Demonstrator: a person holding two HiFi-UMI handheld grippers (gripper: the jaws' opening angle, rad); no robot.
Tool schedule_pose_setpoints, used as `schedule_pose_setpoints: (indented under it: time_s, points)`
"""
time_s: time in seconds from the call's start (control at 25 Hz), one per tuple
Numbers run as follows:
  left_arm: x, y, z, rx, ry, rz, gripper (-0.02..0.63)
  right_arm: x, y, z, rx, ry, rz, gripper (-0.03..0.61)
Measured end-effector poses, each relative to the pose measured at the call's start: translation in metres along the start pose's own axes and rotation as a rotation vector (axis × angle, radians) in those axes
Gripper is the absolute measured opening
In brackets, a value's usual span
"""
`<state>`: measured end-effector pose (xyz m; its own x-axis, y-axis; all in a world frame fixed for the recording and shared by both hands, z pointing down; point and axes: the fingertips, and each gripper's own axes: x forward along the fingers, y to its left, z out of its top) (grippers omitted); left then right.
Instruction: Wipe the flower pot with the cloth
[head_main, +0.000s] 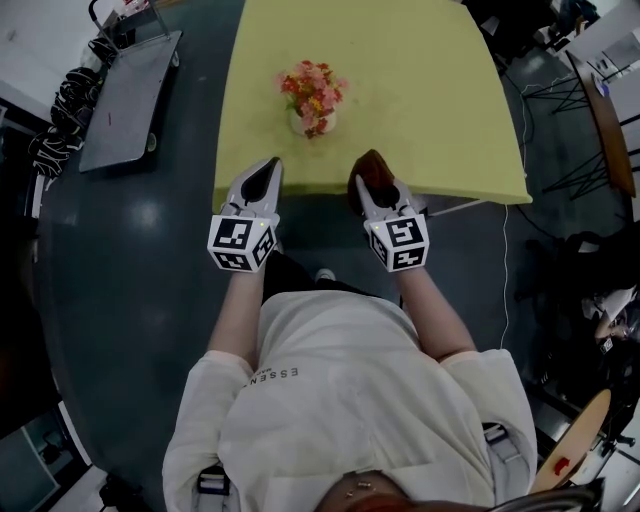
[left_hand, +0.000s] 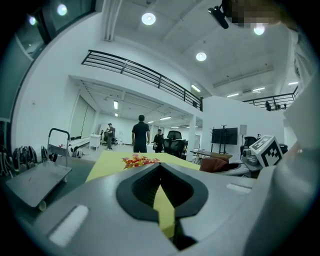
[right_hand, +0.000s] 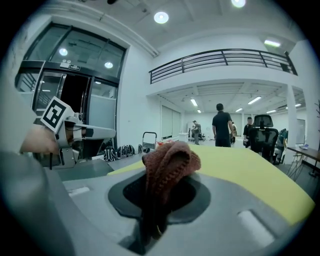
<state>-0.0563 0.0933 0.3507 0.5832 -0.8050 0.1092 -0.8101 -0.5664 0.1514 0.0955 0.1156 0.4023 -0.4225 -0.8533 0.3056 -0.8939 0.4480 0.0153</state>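
left tool (head_main: 268, 170): jaws pressed together; nothing between them; only a thin sliver of the yellow-green top shows past the tips; sits at the near edge of the surface
right tool (head_main: 372, 182): jaws pinching the cloth; also at the near edge, beside the left tool but apart from it
cloth (right_hand: 169, 162): reddish-brown knit; bunched and folded over above the jaws; lower end drops down between them; not touching the pot
flower pot (head_main: 312, 122): small, whitish; upright on the surface, well apart from both tools, further in and roughly between their lines; orange and pink flowers (head_main: 312, 88) fill the top
surface (head_main: 430, 100): plain yellow-green top; carries only the pot
marker cubes: one per tool, black-and-white square patterns, left (head_main: 240, 243), right (head_main: 398, 243); no letters on them
writing: shirt (head_main: 340, 400) carries small dark print, "ESSEN" readable, the rest lost in a fold; no readable label on pot, cloth or tools
trolley (head_main: 130, 95): grey flat platform cart on the dark floor (head_main: 130, 280), left of the surface
background: several people (left_hand: 141, 134) stand far off in an open hall; black office chair (right_hand: 263, 131) and a dark screen on a stand (left_hand: 224, 135) near them; railing (right_hand: 225, 57) along an upper level
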Motion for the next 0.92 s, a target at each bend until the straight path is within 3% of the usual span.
schedule_pose_setpoints:
  time_s: [0.92]
  points:
    - [-0.0085,0.004,0.0012,0.004,-0.004,0.04,0.015,-0.0059,-0.0074,-0.0036,0.004,0.013,-0.021,0.054]
